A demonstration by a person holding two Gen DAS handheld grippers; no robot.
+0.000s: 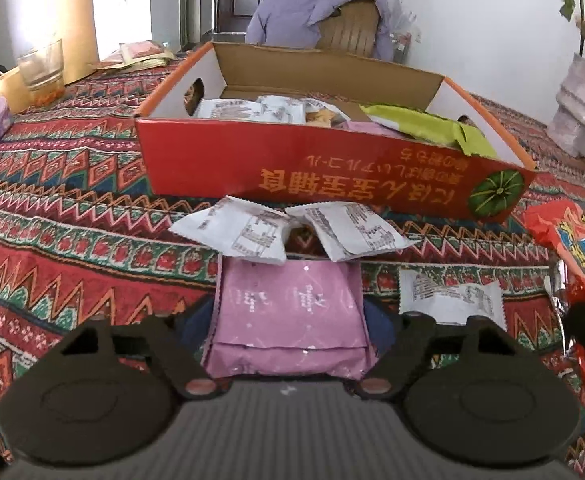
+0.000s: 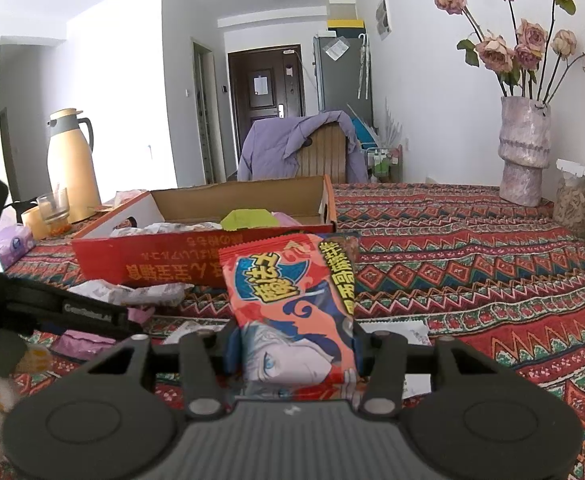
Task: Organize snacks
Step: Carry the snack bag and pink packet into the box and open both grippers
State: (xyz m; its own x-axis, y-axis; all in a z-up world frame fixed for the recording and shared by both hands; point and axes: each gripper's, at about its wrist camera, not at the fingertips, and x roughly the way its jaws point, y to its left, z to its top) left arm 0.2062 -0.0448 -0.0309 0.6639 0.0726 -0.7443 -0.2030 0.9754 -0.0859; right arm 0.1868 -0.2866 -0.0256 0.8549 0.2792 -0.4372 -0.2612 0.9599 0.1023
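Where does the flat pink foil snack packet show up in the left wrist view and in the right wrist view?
Left wrist: flat pink foil snack packet bottom centre, between the left claw's fingers.
Right wrist: far lower left, beneath the other claw's dark arm.
Shared landmark: red cardboard box behind it.

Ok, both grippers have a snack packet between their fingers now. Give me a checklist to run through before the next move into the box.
1. Right gripper shut on the red snack packet: ok.
2. Left gripper pressing the pink packet: cannot tell; the packet fills the gap between the fingers.
3. Red cardboard box open on top: ok.
4. Free room inside the box: ok, bare cardboard at the far end.
5. Green packet fully inside: not ok, it overhangs the near wall.
6. White packets clear of the pink one: not ok, they overlap its far edge.
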